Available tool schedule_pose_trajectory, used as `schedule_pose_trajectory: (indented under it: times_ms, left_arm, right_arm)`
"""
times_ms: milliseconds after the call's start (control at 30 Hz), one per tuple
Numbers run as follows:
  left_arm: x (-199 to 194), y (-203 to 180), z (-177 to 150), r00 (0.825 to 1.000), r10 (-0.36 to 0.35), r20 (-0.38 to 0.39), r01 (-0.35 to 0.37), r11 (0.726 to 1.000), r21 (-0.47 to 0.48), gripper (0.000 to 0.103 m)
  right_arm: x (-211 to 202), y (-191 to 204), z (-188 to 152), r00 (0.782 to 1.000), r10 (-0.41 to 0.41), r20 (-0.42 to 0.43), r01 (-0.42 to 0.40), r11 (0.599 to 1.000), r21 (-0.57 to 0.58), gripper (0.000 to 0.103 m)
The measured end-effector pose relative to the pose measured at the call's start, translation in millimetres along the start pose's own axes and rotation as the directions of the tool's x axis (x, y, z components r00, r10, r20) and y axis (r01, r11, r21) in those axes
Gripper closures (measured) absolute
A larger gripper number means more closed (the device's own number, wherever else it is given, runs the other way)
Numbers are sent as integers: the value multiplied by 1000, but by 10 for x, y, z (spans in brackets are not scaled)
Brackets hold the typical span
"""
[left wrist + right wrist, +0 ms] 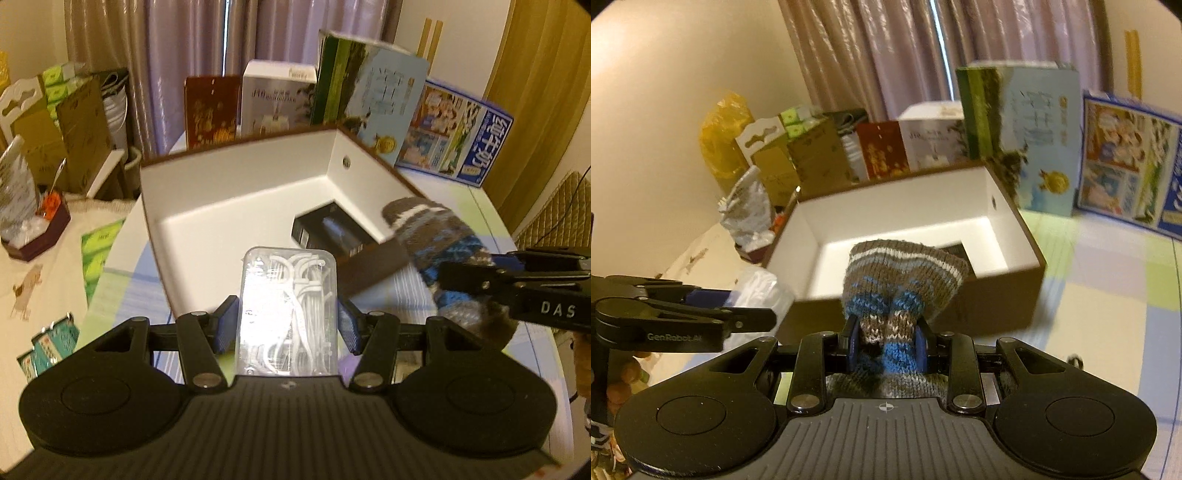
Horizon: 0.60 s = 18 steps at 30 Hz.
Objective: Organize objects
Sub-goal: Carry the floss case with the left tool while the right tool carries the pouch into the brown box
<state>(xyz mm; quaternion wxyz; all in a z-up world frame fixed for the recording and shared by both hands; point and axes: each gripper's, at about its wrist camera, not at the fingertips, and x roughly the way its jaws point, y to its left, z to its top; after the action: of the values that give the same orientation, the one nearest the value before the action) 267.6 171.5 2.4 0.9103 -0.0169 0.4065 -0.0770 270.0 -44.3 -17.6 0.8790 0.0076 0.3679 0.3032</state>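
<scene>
Left hand-held gripper (288,325) clamps floss-pick case (289,310) lengthwise forward; right hand-held gripper (886,345) pinches sock (901,280).

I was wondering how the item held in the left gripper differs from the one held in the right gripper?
The left gripper holds a clear plastic case of white floss picks: rigid, flat and see-through. The right gripper pinches a knitted sock: soft, opaque, striped brown, white and blue, and bunched between the pads. The case keeps its rectangular shape; the sock flares above the grip. Both are held before the open white-lined box.
</scene>
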Motion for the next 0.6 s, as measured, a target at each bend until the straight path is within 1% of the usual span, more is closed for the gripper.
schedule_pose_trajectory:
  times_ms: [167, 333, 467, 600]
  left_arm:
    - [105, 2, 272, 999, 15, 32, -15, 1000, 5, 52]
    - [263, 63, 501, 998, 33, 47, -34, 999, 1, 52]
    - [457, 126, 653, 998, 46, 35, -46, 999, -3, 52]
    - [716, 174, 781, 998, 60, 10, -60, 998, -4, 52]
  right_arm:
    - [162, -30, 270, 1000, 12, 9, -12, 999, -38, 76]
    - [341, -84, 495, 1000, 8, 16, -7, 998, -59, 76]
    - [529, -140, 637, 1000, 4, 9, -3, 999, -46, 76]
    - [788, -198, 744, 1000, -4, -22, 3, 999, -37, 76]
